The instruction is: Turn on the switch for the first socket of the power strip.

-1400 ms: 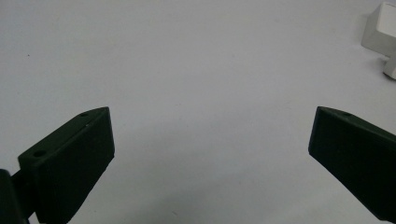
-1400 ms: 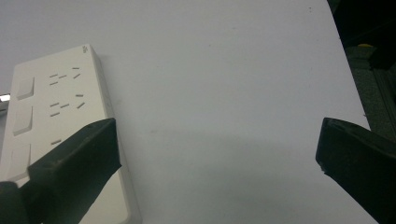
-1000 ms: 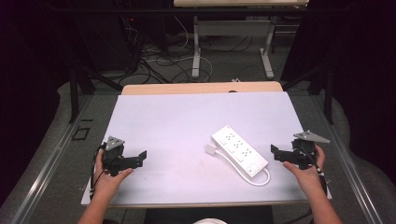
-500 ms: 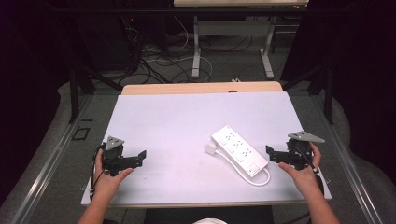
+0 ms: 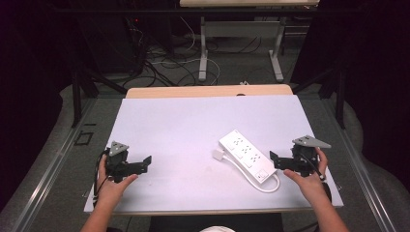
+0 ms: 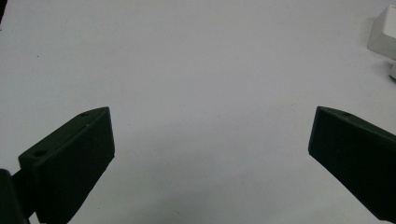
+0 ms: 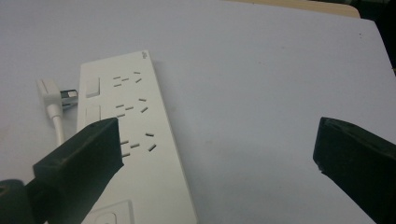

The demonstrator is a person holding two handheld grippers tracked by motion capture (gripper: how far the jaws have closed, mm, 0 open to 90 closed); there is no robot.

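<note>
Both tongs stood spread wide and held nothing. Left tongs (image 5: 145, 162) sat at the near left of the bench (image 5: 193, 121), gripped by the person's left hand (image 5: 112, 181), with the jaws pointing right across bare white surface; in the left gripper view (image 6: 210, 140) the two black jaws were far apart over the plain bench top, touching no object. Right tongs (image 5: 274, 159) were at the near right, held by the right hand (image 5: 307, 179), jaws pointing left toward the power strip (image 5: 244, 157).

That white power strip lay flat on the bench, right of centre, set on a diagonal from far left to near right, and its near right end was just beside the right tongs, though contact could not be told from the high view. In the right gripper view (image 7: 217, 144) the power strip (image 7: 135, 140) ran under the left-hand jaw, while the other jaw hung over bare bench well off to the side. Its white plug (image 7: 49, 93) lay just beside the strip's far end, with the cord (image 5: 270, 186) looping round the near end. Left tongs and strip were well apart.
</note>
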